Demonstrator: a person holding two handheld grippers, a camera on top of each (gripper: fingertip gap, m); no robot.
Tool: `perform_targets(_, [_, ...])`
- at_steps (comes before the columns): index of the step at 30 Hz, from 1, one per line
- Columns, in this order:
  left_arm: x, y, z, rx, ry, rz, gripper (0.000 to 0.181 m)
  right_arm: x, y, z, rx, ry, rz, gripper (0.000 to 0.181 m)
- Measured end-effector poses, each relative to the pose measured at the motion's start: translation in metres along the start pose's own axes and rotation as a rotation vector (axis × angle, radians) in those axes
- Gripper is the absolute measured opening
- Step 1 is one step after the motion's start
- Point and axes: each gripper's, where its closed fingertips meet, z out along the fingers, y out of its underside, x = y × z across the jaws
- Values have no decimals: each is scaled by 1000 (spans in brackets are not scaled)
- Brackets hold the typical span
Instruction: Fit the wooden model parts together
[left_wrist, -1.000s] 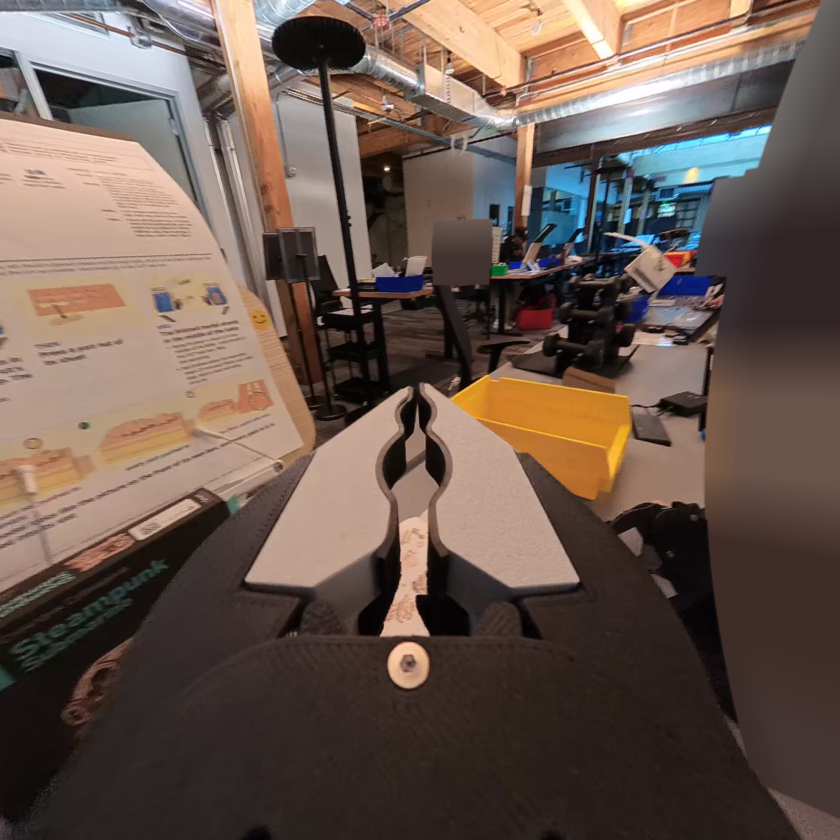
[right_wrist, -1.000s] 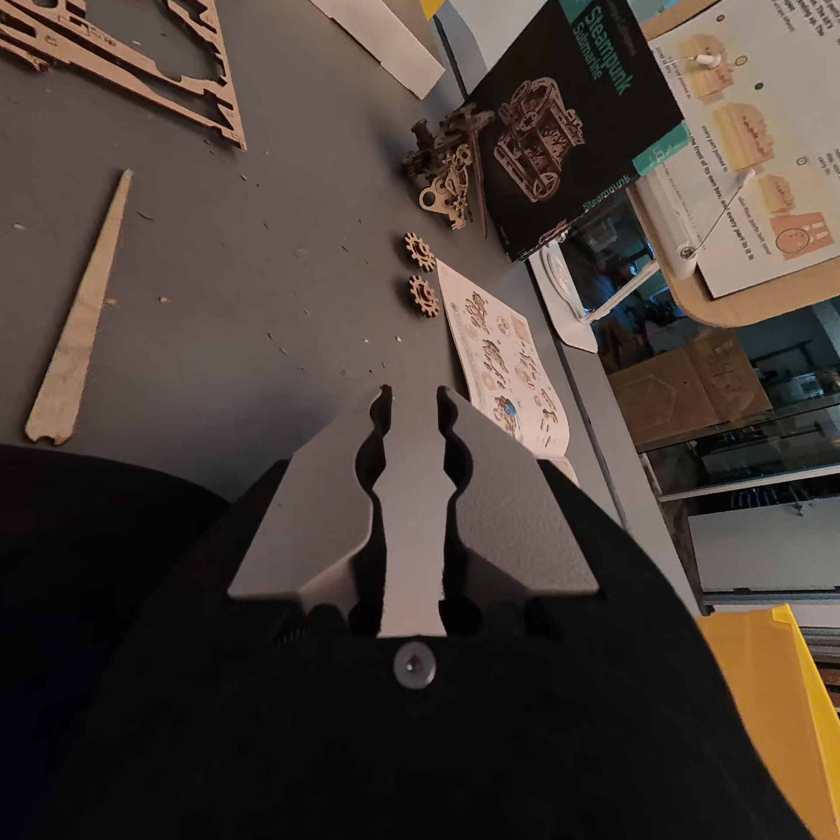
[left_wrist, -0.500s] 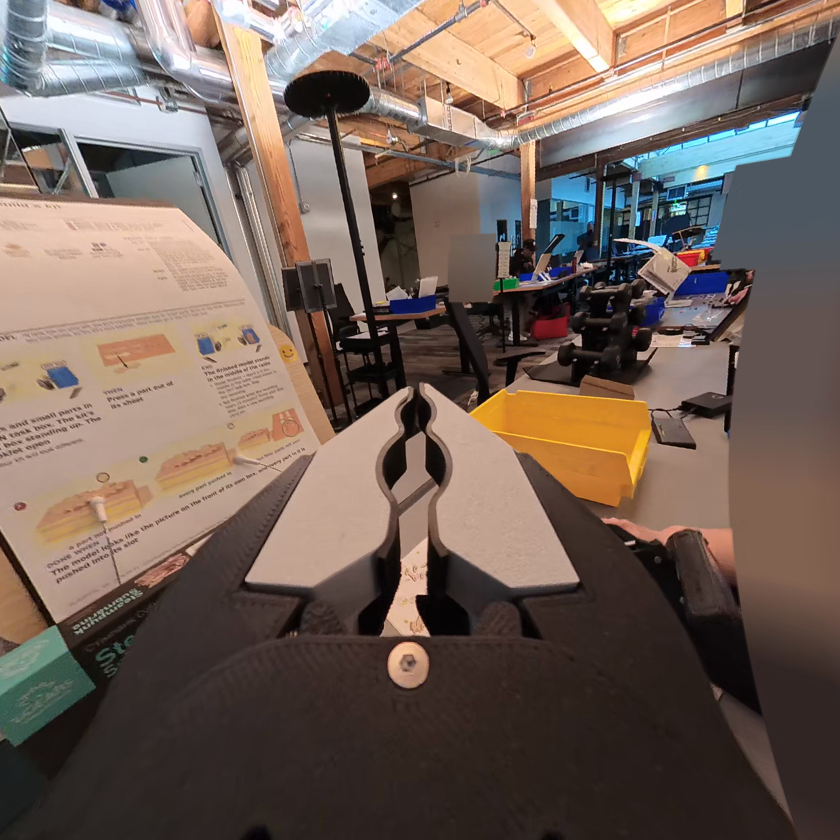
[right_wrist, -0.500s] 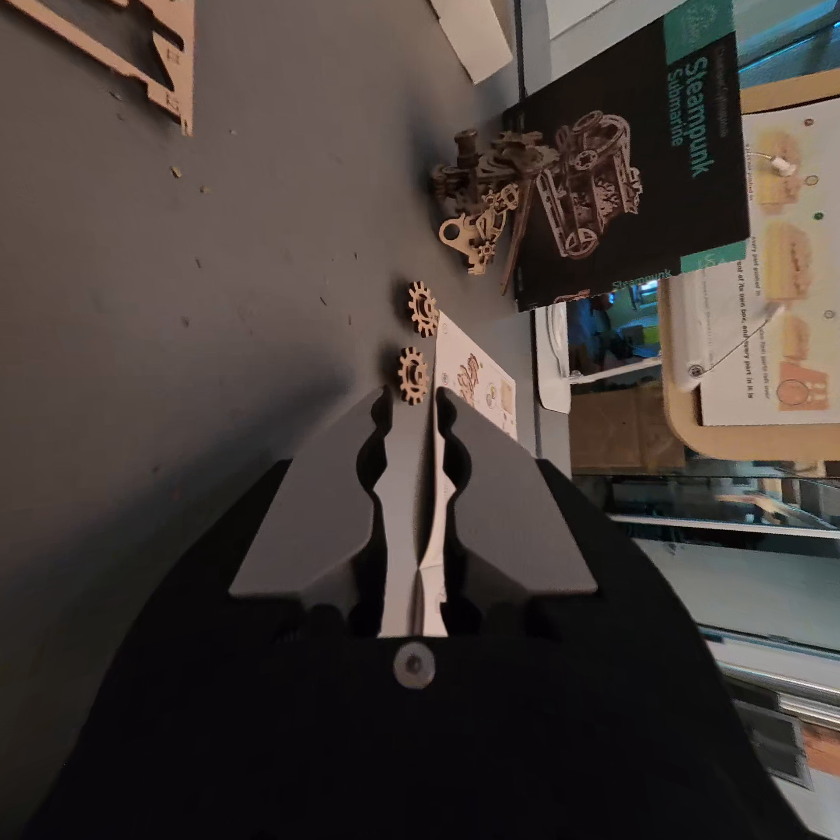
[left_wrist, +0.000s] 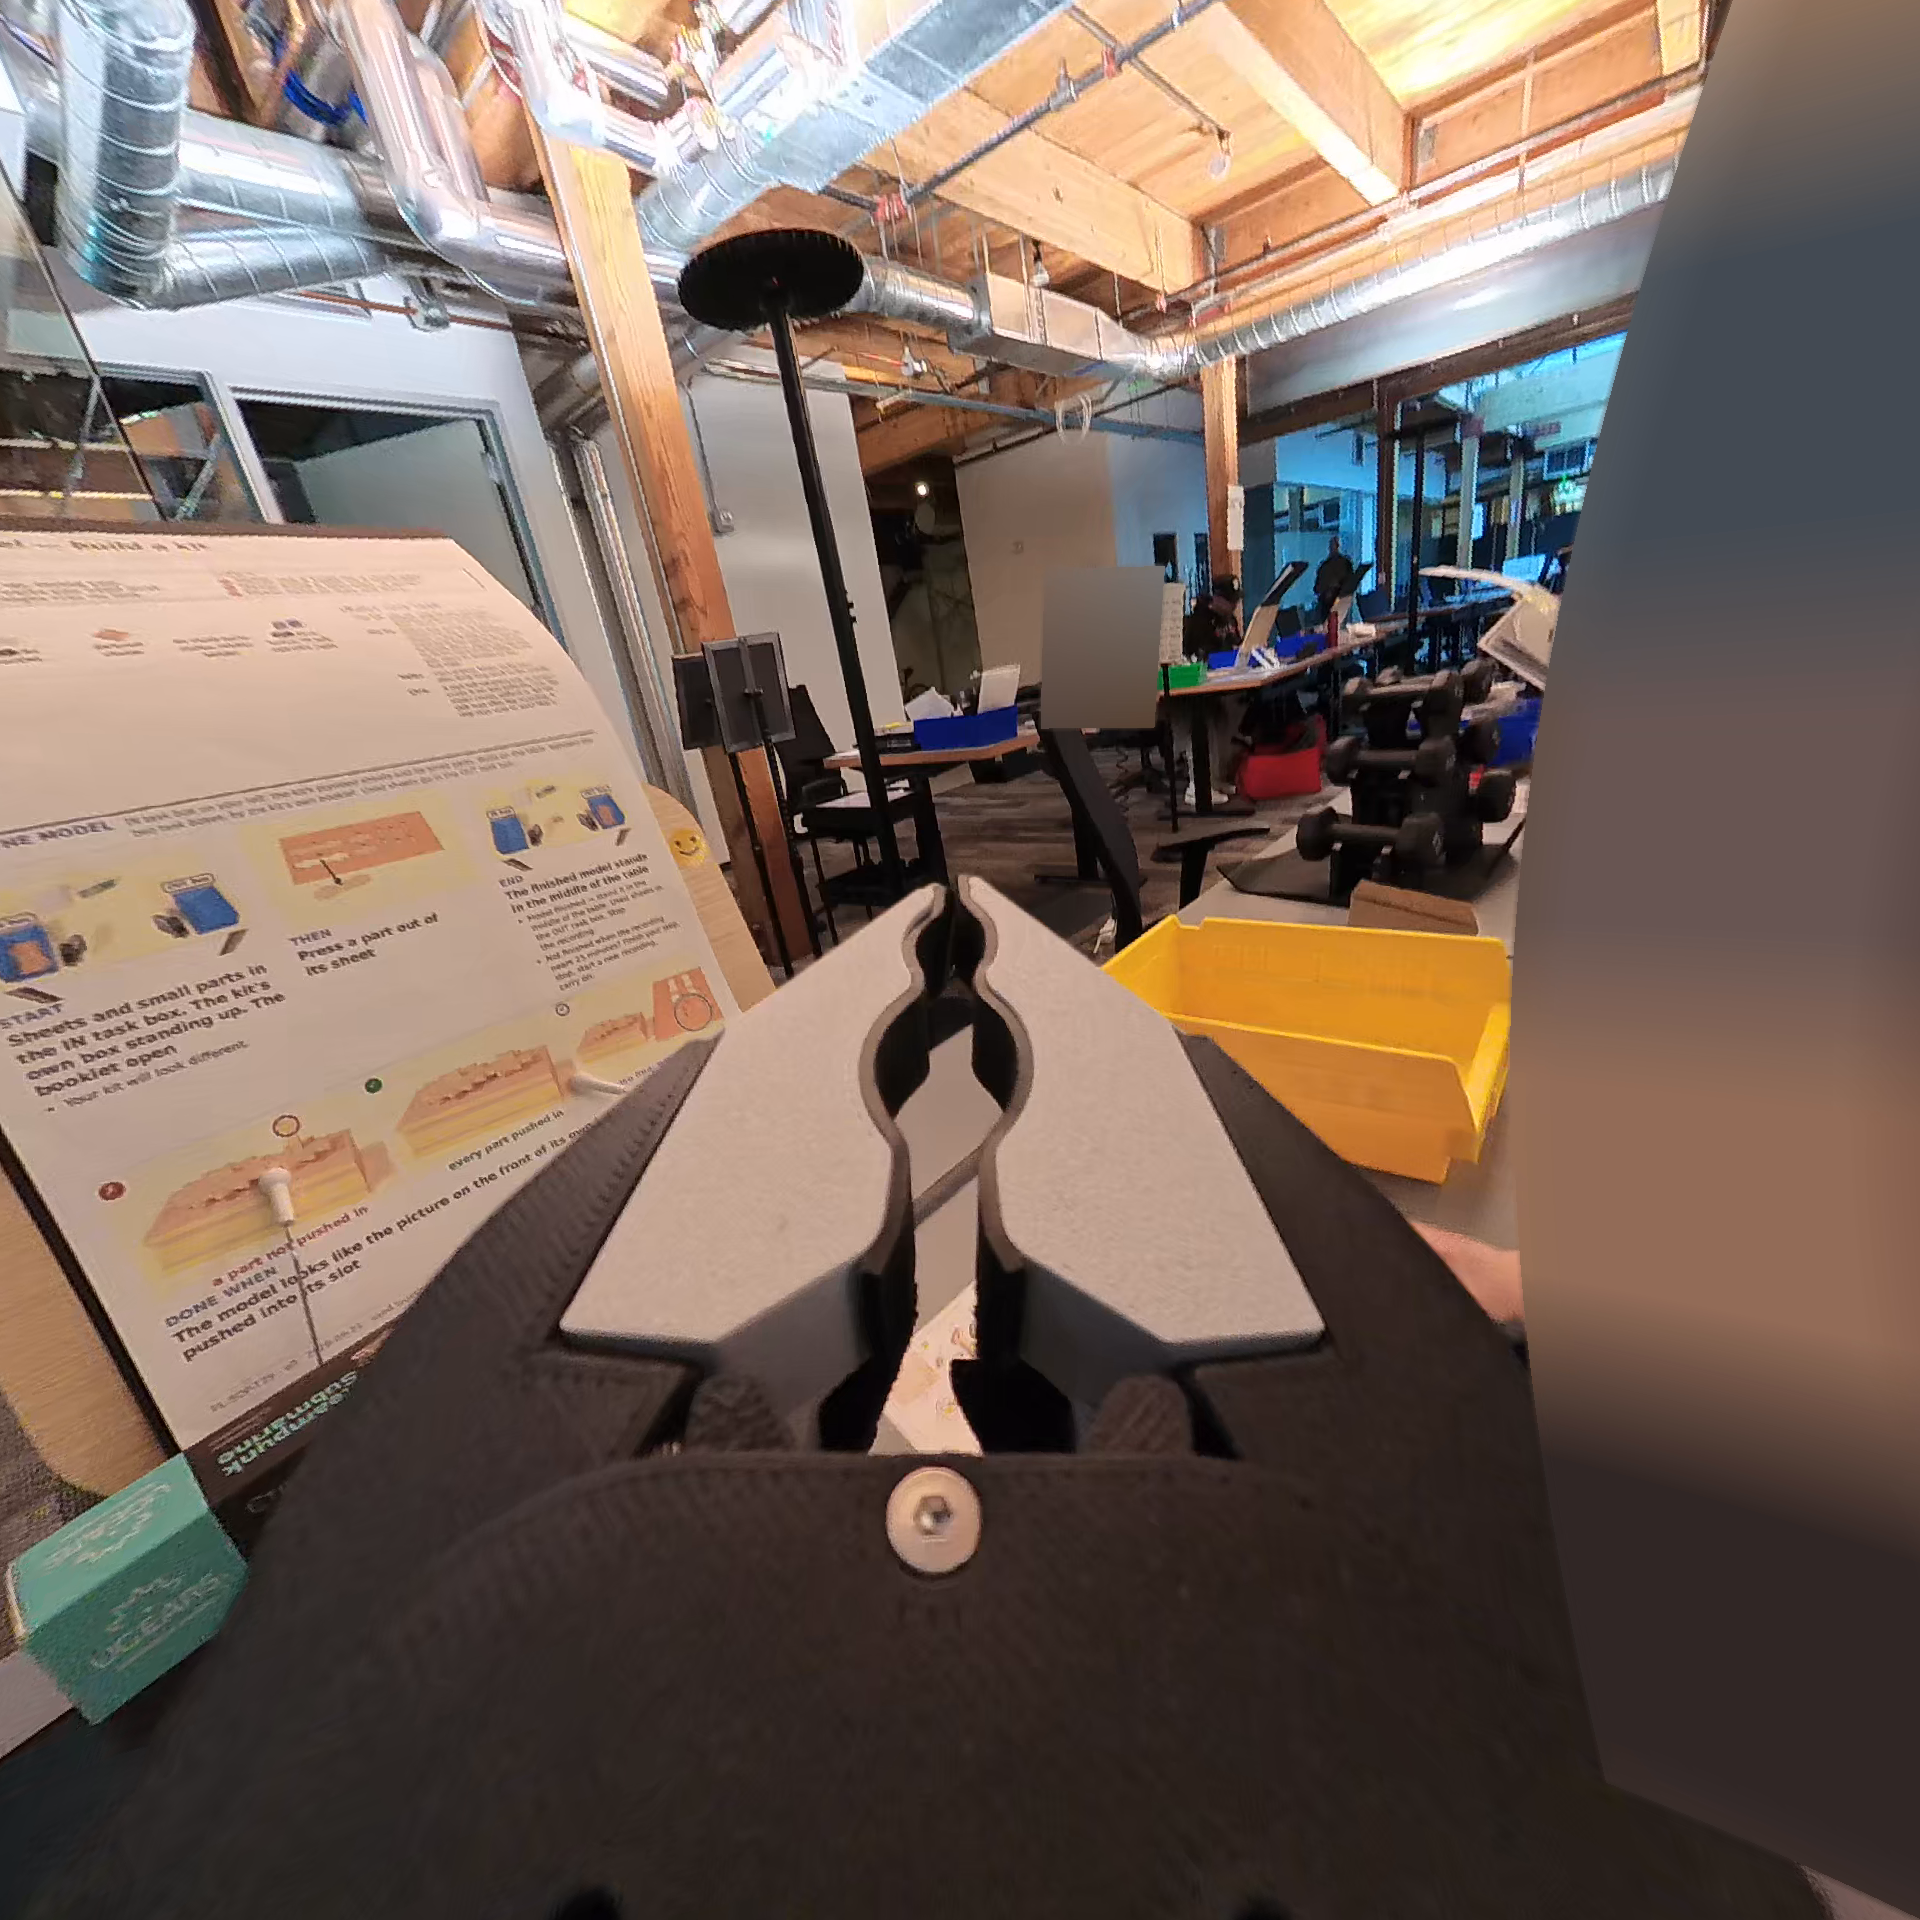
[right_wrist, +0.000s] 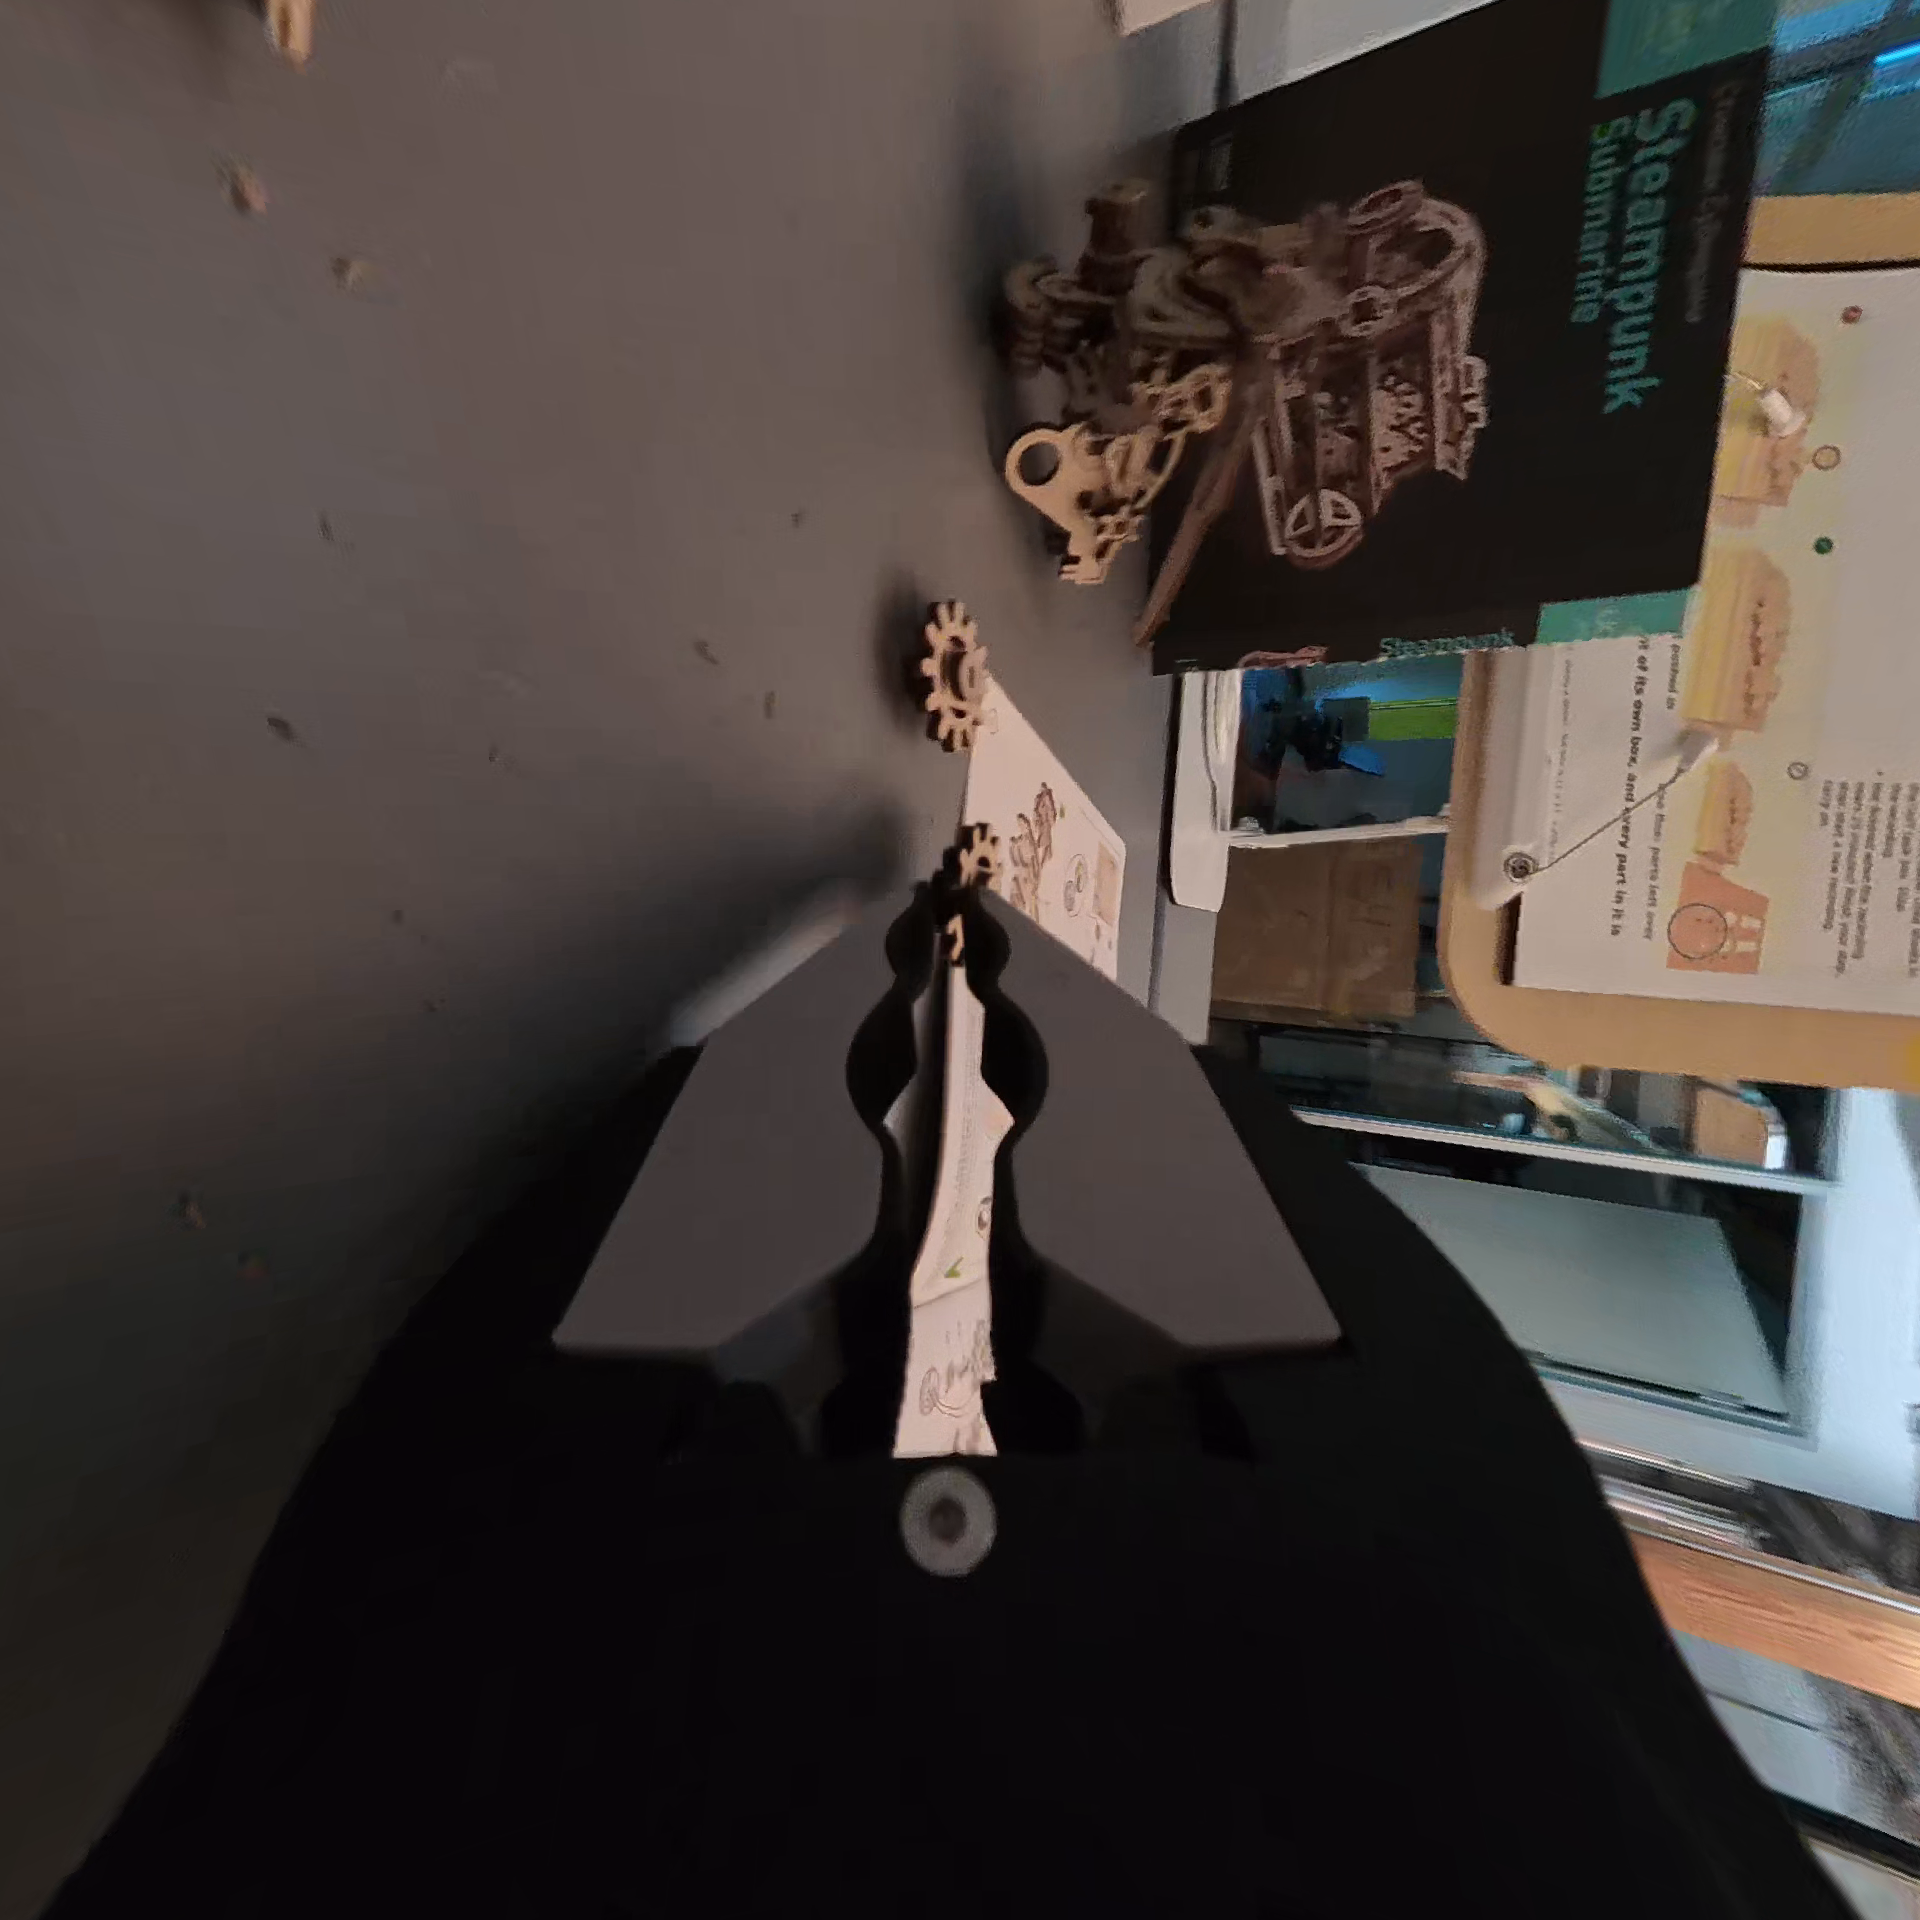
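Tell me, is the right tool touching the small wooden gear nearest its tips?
Touching. The right wrist view shows the right tool closed on the small wooden gear, which pokes out between the tips.

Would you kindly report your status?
Left gripper shut, empty. Right gripper pinching near gear beside booklet. Second gear free. Nothing blocking.

Open workshop hall. Ceiling (left_wrist: 1195, 135): exposed timber joists and beams, warmly lit, crossed by silver ventilation ducts (left_wrist: 1039, 312). Timber posts (left_wrist: 644, 499), one near left, one farther back. Walls (left_wrist: 769, 540) pale grey-white; glazed partition (left_wrist: 395, 468) at left. Floor (left_wrist: 997, 831) dark, patterned. Furniture: desks (left_wrist: 935, 750) carrying blue bins, dark chairs, a black pole stand (left_wrist: 821, 540) with round top, a rack of black dumbbells (left_wrist: 1423, 790). Far end lit blue by windows (left_wrist: 1496, 488).
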Motion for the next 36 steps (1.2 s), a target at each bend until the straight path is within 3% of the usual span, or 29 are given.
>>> perform_targets(4, [4,2,1,-10,10,12,0,8,-8,-11,99,-104,346,3])
perform_targets(10, [10,0,1,-14,20,37,0,12,-18,-26,191,-448,1146,3])
perform_targets(15, [14,2,3,-22,28,52,0,8,-10,-23,201,-649,1526,3])
perform_targets(18, [16,2,3,-24,33,59,0,15,-12,-23,289,-807,1735,3])
perform_targets(22, [14,5,3,-35,26,80,0,2,-3,-16,212,-855,1721,3])
perform_targets(31, [15,4,2,-31,34,84,0,-4,29,-7,110,-717,1563,16])
perform_targets(33, [15,3,1,-30,34,88,0,-2,27,-10,164,-710,1420,19])
perform_targets(36, [14,1,0,-24,33,87,0,1,20,-16,281,-608,1033,29])
